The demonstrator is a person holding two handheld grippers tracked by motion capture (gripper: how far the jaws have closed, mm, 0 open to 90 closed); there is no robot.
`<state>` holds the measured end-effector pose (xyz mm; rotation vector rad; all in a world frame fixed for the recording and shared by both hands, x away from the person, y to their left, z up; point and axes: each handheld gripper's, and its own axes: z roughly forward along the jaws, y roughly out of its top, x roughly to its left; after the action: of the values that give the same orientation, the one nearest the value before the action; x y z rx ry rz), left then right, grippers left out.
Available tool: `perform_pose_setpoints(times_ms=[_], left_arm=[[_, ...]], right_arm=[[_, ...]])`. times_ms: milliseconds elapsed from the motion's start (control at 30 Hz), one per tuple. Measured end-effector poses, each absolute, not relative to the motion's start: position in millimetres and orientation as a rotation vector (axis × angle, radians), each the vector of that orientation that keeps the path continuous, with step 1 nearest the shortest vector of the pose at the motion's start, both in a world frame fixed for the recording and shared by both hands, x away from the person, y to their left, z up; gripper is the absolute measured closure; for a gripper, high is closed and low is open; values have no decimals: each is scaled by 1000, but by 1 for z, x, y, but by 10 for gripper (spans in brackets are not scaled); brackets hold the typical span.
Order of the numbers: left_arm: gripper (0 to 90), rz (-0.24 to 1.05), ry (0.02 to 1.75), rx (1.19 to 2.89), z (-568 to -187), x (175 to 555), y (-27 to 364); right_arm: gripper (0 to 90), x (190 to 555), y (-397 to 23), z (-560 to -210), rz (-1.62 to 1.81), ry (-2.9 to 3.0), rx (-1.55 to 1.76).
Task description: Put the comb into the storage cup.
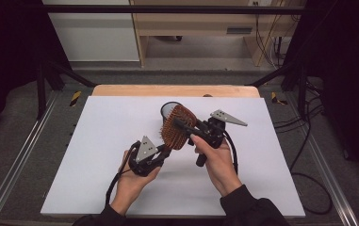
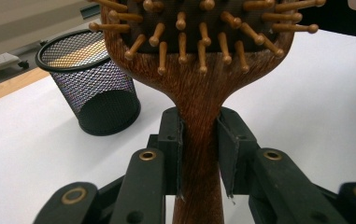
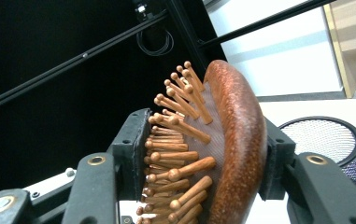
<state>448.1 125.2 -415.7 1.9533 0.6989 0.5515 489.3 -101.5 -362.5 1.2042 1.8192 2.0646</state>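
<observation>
Left gripper [image 2: 199,154] clamps the wooden hairbrush [image 1: 177,127] by its handle; right gripper [image 3: 203,154] pinches the brush head, bristles to one jaw, back to the other. Brush held above the white table [image 1: 97,155]. Black mesh cup [image 2: 91,84] stands behind, looks empty.

In the high view the hairbrush [image 1: 178,126] covers most of the mesh cup [image 1: 167,109] behind it, leaving a sliver of rim on the far left. The left gripper view cuts the brush head off at the top edge (and the handle's end at the bottom). In the right gripper view the cup's [image 3: 331,140] base is hidden behind the right gripper [image 3: 203,158].
</observation>
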Motion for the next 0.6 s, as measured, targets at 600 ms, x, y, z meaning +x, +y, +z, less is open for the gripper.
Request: perform_pose_setpoints(times_ms=[600], left_arm=[[732,532,719,1946,-420,449,126]], right_arm=[[514,486,-93,-358,1995,1866,1159]])
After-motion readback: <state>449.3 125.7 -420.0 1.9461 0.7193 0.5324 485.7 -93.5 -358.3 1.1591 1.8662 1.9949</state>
